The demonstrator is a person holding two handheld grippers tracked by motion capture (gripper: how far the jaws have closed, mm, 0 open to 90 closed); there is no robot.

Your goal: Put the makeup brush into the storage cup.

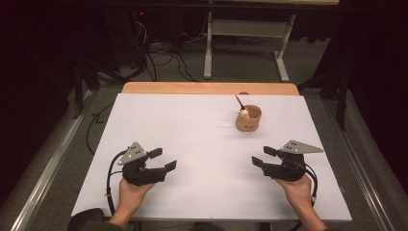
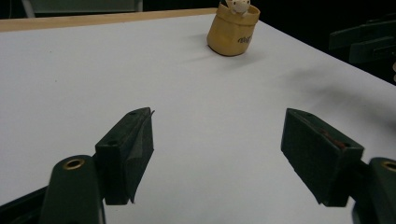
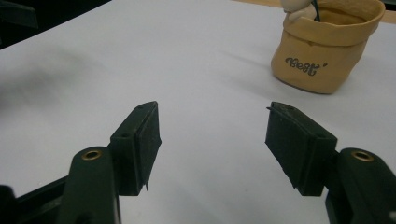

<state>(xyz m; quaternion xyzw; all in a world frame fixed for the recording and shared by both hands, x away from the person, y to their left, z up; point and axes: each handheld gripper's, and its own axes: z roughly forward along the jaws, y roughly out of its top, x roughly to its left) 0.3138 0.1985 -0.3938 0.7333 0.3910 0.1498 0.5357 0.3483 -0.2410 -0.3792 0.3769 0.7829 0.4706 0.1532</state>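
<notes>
A tan pouch [image 1: 248, 120] stands upright on the white counter [image 1: 192, 144], toward its far edge, with a small pale figure [image 1: 244, 113] and a dark stick [image 1: 238, 101] poking from its mouth. Nearer than the pouch and a little to its right, the right tool [image 1: 263, 157] has its jaws spread wide with only bare counter between them, gripping nothing. Well to the pouch's left and equally near, the left tool [image 1: 162, 160] is likewise spread wide and empty. Both tools point inward.

White-topped table [image 1: 192, 144] with wooden far edge, tan pouch [image 1: 248, 120] standing on it
</notes>
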